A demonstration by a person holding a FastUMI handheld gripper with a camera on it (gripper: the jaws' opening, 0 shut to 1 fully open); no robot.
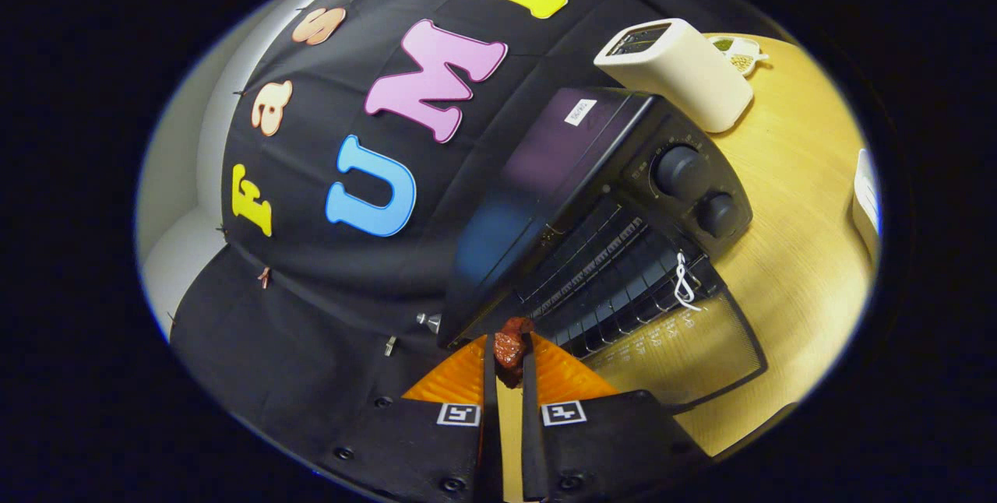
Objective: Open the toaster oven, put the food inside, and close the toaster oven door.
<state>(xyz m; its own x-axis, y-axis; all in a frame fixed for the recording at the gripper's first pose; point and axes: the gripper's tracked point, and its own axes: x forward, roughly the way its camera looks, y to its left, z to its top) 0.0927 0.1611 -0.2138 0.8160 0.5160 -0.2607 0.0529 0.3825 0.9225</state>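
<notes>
The black toaster oven stands on the wooden table, seen tilted, with its glass door folded down flat in front of it. Its wire rack shows inside the open cavity. My gripper is shut on a small reddish-brown piece of food, pinched between both fingertips. The food hangs just in front of the oven's left front corner, close to the open mouth. A white string loop hangs at the door's top edge.
A cream pop-up toaster stands behind the oven, with a small white dish of greenish bits beyond it. A white object sits at the table's right side. Bare wooden table lies right of the oven.
</notes>
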